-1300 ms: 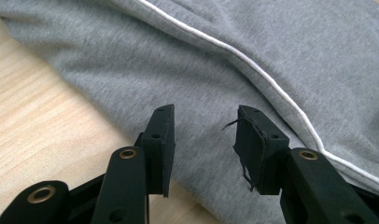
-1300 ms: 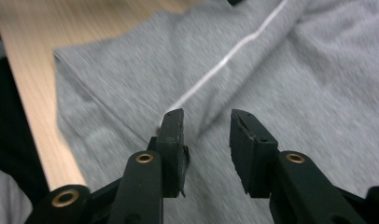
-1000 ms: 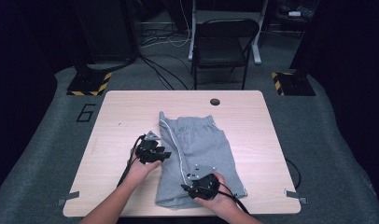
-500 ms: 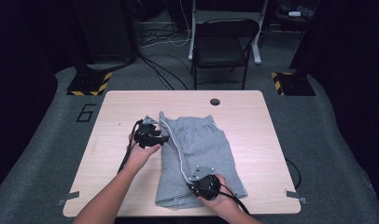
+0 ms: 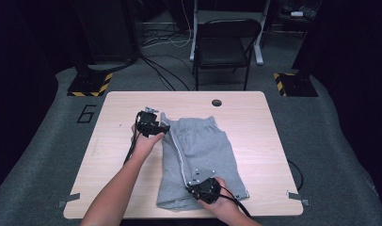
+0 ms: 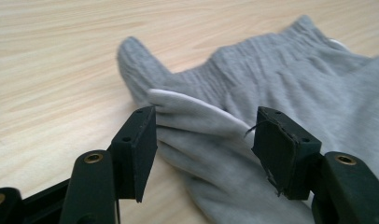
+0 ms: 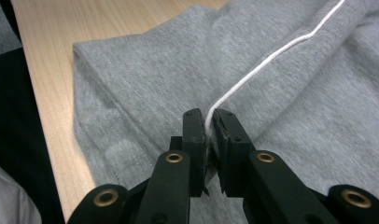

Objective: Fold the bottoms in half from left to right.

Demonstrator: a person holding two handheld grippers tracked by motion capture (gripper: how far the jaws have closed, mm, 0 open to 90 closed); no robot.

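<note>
Room: dark around my station, with a folding chair (image 5: 224,47) past the far edge and cables on the grey floor (image 5: 330,122).
Tabletop: pale wood tabletop (image 5: 255,113) with a small round hole (image 5: 216,102) near its far edge.
Shorts: grey shorts (image 5: 203,150) lie flat near the middle, waistband toward the far side, hems toward me; a white stripe (image 5: 179,153) runs down the folded left edge.
Left arm: my left forearm reaches from the near edge well out over the wood, hand wrapped round the left claw (image 5: 163,128) at the far left corner of the shorts.
Left claw state: jaws wide apart in the left gripper view, left claw (image 6: 204,135) straddling the waistband corner (image 6: 136,65) with cloth between the pads and nothing gripped.
Right arm: my right hand sits low at the near edge, right claw (image 5: 193,184) pointing at the stripe's lower end.
Right claw state: in the right gripper view the right claw (image 7: 209,123) is pinched tight on the shorts, the stripe running up from between the jaws.
Change: half a second back the left claw was a touch nearer me beside the same corner; it has slid farther out to the waistband. The right claw has stayed clamped at the hem end.
</note>
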